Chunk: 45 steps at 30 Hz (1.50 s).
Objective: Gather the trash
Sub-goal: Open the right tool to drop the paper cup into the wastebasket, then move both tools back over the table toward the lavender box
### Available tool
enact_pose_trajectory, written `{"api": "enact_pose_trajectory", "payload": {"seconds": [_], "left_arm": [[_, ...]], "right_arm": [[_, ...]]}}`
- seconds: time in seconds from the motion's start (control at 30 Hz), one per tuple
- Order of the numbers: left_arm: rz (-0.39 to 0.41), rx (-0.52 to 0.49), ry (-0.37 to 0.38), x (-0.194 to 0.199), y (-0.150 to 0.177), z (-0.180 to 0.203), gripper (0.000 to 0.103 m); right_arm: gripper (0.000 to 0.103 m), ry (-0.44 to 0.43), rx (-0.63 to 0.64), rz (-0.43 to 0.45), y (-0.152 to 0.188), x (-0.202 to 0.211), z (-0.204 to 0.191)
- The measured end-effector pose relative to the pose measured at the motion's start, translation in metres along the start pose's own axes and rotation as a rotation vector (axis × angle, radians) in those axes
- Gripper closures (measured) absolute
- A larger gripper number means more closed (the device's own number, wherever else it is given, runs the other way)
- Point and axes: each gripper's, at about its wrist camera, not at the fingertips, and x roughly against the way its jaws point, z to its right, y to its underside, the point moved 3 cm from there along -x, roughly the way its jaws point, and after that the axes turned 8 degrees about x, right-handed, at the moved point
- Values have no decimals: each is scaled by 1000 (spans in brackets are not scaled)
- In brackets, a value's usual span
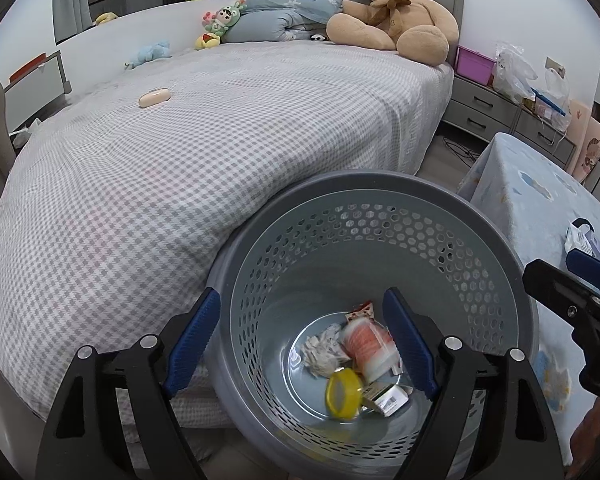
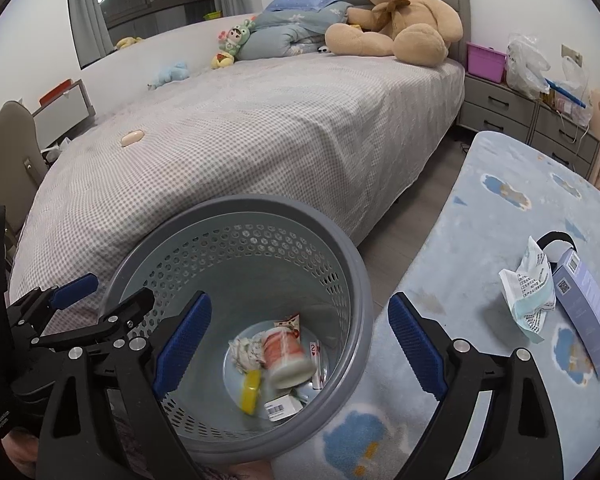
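Note:
A grey perforated trash bin [image 1: 380,184] [image 2: 352,264] stands between the bed and a low table. Inside it lie an orange-and-white cup [image 1: 370,346] [image 2: 286,354], a yellow tape roll [image 1: 342,394] [image 2: 250,392], a crumpled tissue [image 1: 326,350] and small packets. My left gripper [image 1: 306,344] is open and empty above the bin's mouth. My right gripper [image 2: 300,344] is open and empty over the bin's right rim. On the table lie a crumpled wrapper [image 2: 530,292] and a purple box [image 2: 586,312].
A bed with a checked cover [image 1: 180,168] fills the left, with a large teddy bear [image 1: 400,8], small plush toys and a pink case [image 1: 154,97] on it. The low table has a blue cloud-print cloth [image 2: 500,208]. Grey drawers [image 2: 496,108] stand by the far wall.

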Motion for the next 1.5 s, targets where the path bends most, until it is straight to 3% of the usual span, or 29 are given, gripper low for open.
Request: {"api": "enact_pose_trajectory", "payload": {"seconds": [0.9,1.5], "left_arm": [[16,-11,6,7,-2,5,23],[26,-59,73,17,4,36,23]], "right_arm": [[15,10,-35,-24,15,6,4],[15,50,-137,-71,55,35,40]]}}
